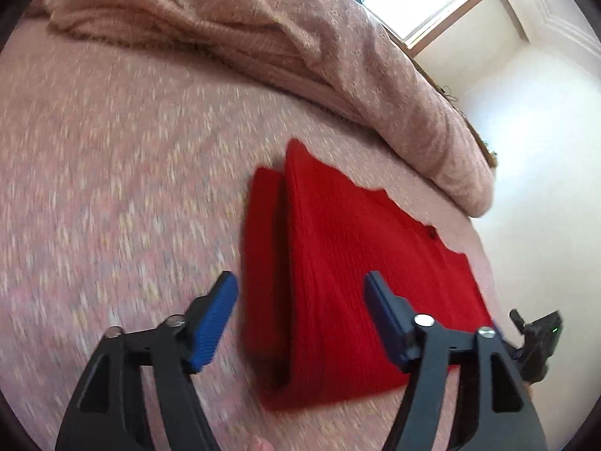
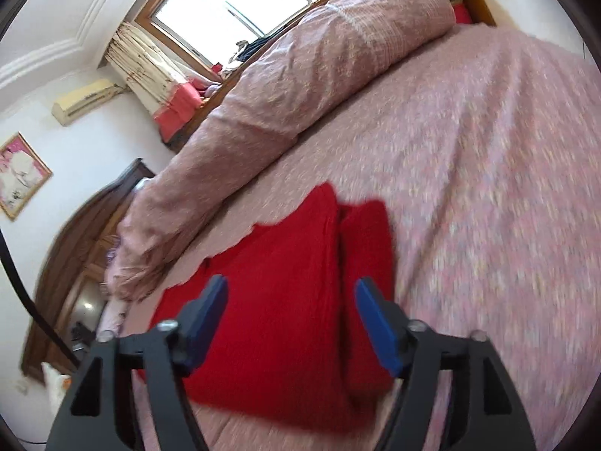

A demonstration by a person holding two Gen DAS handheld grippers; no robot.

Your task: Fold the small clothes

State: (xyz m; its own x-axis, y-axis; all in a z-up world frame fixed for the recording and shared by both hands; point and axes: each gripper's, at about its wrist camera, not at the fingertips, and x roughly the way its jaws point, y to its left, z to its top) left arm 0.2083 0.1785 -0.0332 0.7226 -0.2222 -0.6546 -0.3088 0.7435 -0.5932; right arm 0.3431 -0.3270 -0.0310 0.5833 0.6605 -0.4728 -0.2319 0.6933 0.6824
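**Red knit folded on the bed, both tools let go**

The red garment lies flat on the bed, low and centre in both wrist views. It looks folded over itself: a narrower layer shows beside the main panel, at its left edge in the left view and at its right edge in the right view. Its scalloped hem runs along the side nearest the rolled quilt, which fills the upper part of each frame. That leaves the open bedspread below the quilt as the working surface.

The left tool is released, its blue pads wide apart with nothing pressed between them; it sits over the garment's lower left edge. The right tool is likewise released and empty, over the middle of the cloth. Both frames are blurred.

Judging by the spread pads and the garment resting unaided, a fold has probably just been laid down. One more fold, or a smoothing, may be left.
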